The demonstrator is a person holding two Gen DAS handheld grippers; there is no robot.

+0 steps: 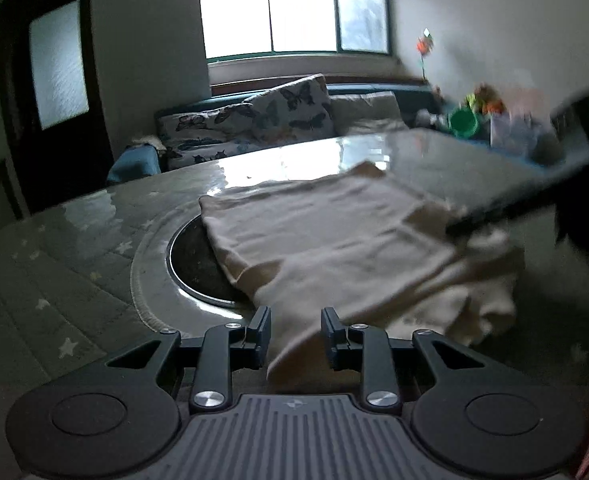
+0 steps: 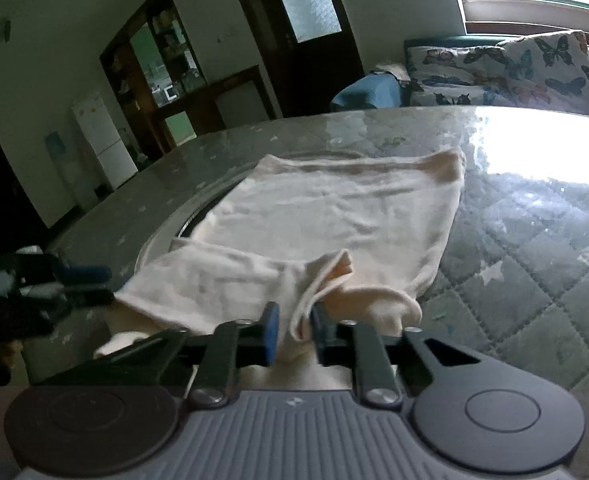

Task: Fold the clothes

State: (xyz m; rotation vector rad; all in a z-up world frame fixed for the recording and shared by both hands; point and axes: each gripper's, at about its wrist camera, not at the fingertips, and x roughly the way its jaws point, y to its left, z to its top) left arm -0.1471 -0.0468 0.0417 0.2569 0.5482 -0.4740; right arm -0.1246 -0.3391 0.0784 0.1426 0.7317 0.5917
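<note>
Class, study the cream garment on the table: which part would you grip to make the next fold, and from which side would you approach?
Probably the bunched hem corner of the cream garment, approached from the near table edge. There the cloth rises in a raised fold, while the rest lies flat. The right gripper already has that fold between its fingers.

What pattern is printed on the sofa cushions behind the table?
Butterflies, dark and blue on a pale ground; the cushions show best in the right wrist view.

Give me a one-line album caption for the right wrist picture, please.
Right gripper pinching a cream garment's bunched edge on a quilted table.
</note>
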